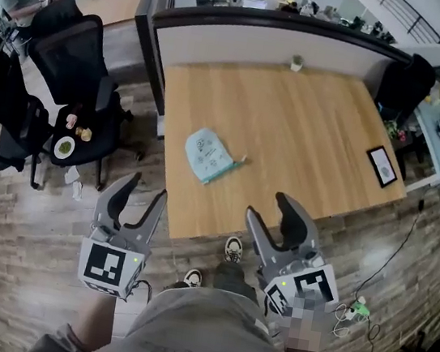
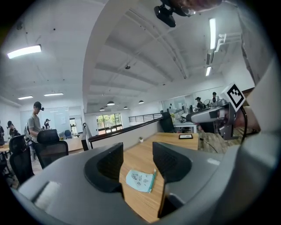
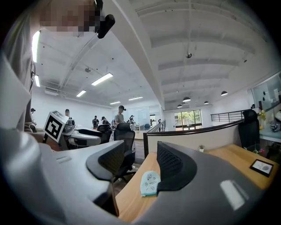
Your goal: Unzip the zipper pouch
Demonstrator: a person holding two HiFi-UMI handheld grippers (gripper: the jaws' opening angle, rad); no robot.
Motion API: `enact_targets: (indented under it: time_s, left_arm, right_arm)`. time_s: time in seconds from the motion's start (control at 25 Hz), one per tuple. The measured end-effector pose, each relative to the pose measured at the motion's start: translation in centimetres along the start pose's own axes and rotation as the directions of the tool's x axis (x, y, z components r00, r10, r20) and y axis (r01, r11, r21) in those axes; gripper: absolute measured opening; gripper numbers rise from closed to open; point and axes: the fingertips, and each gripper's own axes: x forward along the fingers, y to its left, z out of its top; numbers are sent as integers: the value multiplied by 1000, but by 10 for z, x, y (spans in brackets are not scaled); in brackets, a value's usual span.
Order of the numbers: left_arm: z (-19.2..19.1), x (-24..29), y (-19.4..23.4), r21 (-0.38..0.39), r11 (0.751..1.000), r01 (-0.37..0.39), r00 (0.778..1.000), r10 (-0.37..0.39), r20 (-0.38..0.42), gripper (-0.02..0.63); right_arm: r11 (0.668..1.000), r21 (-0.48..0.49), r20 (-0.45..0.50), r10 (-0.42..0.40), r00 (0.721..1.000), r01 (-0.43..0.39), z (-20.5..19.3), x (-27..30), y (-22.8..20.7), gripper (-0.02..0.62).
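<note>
The pouch point(image 1: 209, 155) lies flat on the table point(image 1: 316, 136), in its left half and somewhat nearer the front edge than the back, well apart from the dark framed card point(image 1: 382, 166) by the right edge and the little pot point(image 1: 297, 62) at the back edge. Both tools hang short of the table, over the floor. The left gripper point(image 1: 144, 192) has its jaws spread with nothing between them, and the right gripper point(image 1: 271, 210) is likewise wide open and empty; each one's own view shows the pouch far beyond its jaws.

The pouch looks like thin, pale blue printed fabric, so it is probably light and limp and apt to slide on the smooth wood or bunch up if tugged by one end alone. A teal strip point(image 1: 225, 171) runs along the edge facing the front right corner (most likely the zip, though the pull is too small to make out). A sensible hold would be one gripper pinching the fabric at the closed end of that strip to anchor it, while the other takes the pull tab and draws it along the strip.
</note>
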Motion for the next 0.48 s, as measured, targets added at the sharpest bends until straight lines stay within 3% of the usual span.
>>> enact_targets:
  time_s: [0.36,0.48]
  left_arm:
    - [14,78,3,-36,990,-137,990,135,-49,209]
    - [13,96,0,-56,979,-194,976,188,-106,209]
  right_arm:
    - [984,-5,-27,177,984,-178,8,67,-79,216]
    - [970,-12,-33,241,970,-241,11,85,-100,216]
